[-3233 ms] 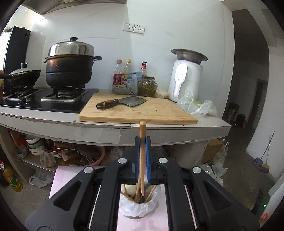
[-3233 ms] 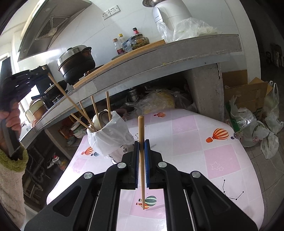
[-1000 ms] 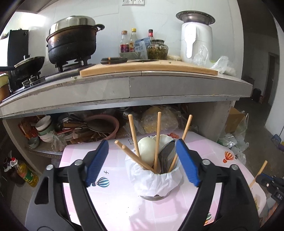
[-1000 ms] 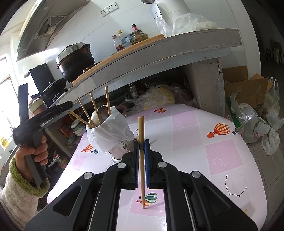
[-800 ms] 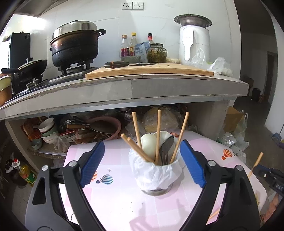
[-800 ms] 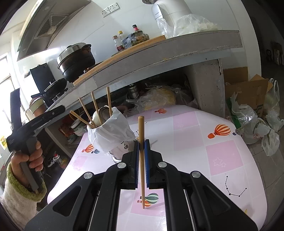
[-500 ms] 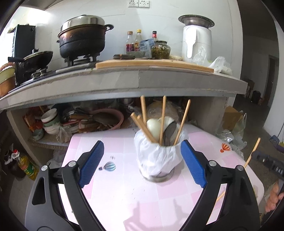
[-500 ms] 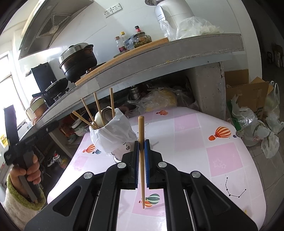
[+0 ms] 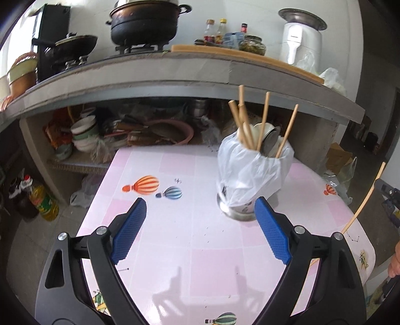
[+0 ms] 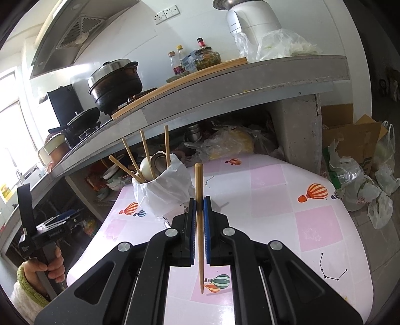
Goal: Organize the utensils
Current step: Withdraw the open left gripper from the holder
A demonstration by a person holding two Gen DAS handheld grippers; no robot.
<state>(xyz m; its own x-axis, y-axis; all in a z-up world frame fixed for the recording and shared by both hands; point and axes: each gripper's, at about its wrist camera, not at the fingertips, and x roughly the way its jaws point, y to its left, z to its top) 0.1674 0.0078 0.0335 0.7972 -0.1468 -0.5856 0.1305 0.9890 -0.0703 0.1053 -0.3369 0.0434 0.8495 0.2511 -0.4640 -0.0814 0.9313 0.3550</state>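
Observation:
A metal holder lined with a white plastic bag (image 9: 246, 172) stands on the pink table (image 9: 175, 240). Several wooden chopsticks (image 9: 263, 120) and spoons stick out of it. My left gripper (image 9: 200, 206) is open and empty, low over the table, with the holder just beyond its right pad (image 9: 271, 232). My right gripper (image 10: 199, 201) is shut on a single wooden chopstick (image 10: 199, 225), held upright to the right of the holder (image 10: 162, 192). That chopstick (image 9: 367, 197) also shows at the right edge of the left wrist view.
A grey counter (image 9: 175, 75) overhangs the table's far side, carrying pots (image 9: 147, 22), bottles and a cutting board. Bowls and pans (image 9: 82, 135) crowd the shelf beneath. Bags and a cardboard box (image 10: 350, 135) lie on the floor at right. A hand (image 10: 53, 265) grips the left tool.
My left gripper has let a chopstick go into the holder, opened, then sunk and shifted left, so the holder now sits by its right pad. My right gripper stays still.

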